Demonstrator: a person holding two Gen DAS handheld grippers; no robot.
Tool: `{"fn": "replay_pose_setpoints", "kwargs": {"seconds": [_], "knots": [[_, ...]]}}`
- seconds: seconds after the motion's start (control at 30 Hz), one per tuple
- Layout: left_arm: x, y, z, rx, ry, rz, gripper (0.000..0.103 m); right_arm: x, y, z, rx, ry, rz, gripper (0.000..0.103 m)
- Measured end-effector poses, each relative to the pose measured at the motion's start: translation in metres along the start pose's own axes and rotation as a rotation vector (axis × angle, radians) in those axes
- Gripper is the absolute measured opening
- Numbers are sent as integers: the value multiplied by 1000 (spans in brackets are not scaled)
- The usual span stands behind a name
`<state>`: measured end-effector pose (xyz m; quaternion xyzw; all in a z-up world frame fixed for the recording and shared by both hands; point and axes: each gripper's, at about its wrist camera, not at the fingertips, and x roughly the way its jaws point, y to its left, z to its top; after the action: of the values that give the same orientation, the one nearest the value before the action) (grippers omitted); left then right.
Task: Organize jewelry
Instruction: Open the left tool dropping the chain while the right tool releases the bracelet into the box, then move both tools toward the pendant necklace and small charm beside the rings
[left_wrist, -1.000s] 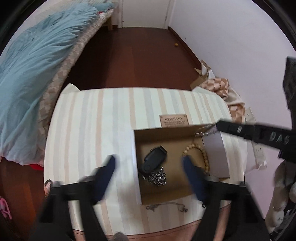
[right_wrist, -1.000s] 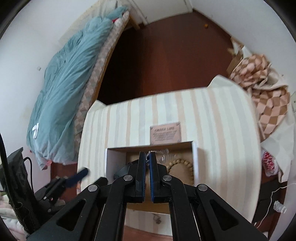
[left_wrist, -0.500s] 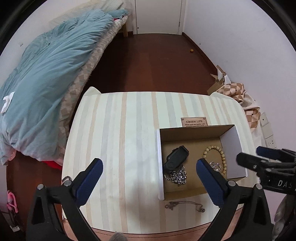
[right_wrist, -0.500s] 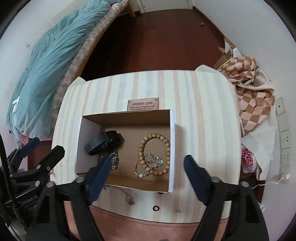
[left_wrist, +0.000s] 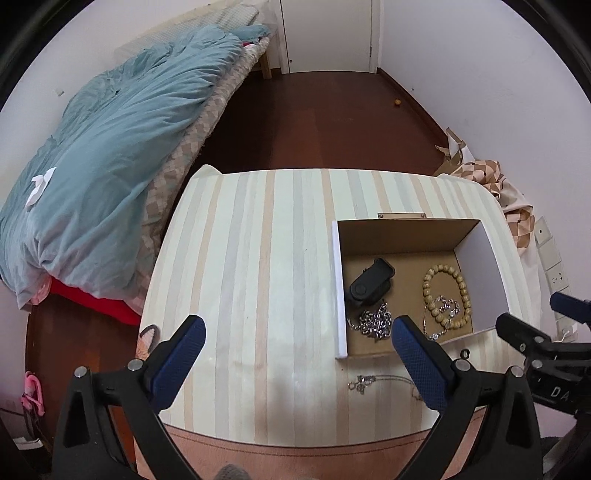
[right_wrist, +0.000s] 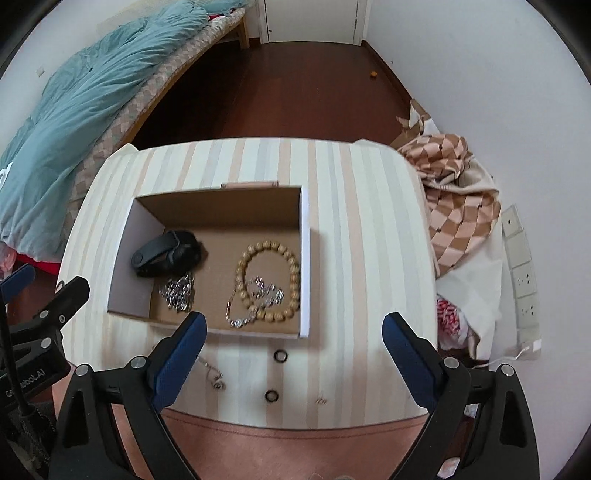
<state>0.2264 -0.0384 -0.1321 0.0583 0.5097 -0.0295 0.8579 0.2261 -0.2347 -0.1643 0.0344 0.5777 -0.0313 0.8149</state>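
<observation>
An open cardboard box (right_wrist: 304, 236) (left_wrist: 338, 280) on the striped table holds a black band (right_wrist: 162, 253) (left_wrist: 369, 282), a silver chain (right_wrist: 179, 290) (left_wrist: 375, 323), a wooden bead bracelet (right_wrist: 269, 280) (left_wrist: 447, 288) and a thin silver bracelet (right_wrist: 255, 295) lying across the beads. In front of the box lie a thin necklace (left_wrist: 369, 380) (right_wrist: 212, 374), two dark rings (right_wrist: 280, 355) (right_wrist: 271, 395) and small earrings (right_wrist: 321, 400). My left gripper (left_wrist: 295, 339) hangs open over the table left of the box. My right gripper (right_wrist: 291, 332) is over the box's front edge, its jaws still opening with nothing between them.
The table (left_wrist: 251, 258) has a rounded front edge with a pinkish rim. A bed with a teal duvet (left_wrist: 103, 155) stands to the left. Checked fabric (right_wrist: 454, 206) and wall sockets (right_wrist: 521, 266) are at the right, dark wooden floor (left_wrist: 314, 122) beyond.
My right gripper went from shut to wide open and drew back from the box; the thin silver bracelet now lies on the beads. The left gripper opened wider and shifted left of the box.
</observation>
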Motion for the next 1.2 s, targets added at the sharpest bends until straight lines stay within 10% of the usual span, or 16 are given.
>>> {"fn": "replay_pose_setpoints", "kwargs": {"seconds": [1.2], "knots": [[-143,3,-53,-59,-264,37,103,-154,-10,-71,108,-303,-7,98]]}}
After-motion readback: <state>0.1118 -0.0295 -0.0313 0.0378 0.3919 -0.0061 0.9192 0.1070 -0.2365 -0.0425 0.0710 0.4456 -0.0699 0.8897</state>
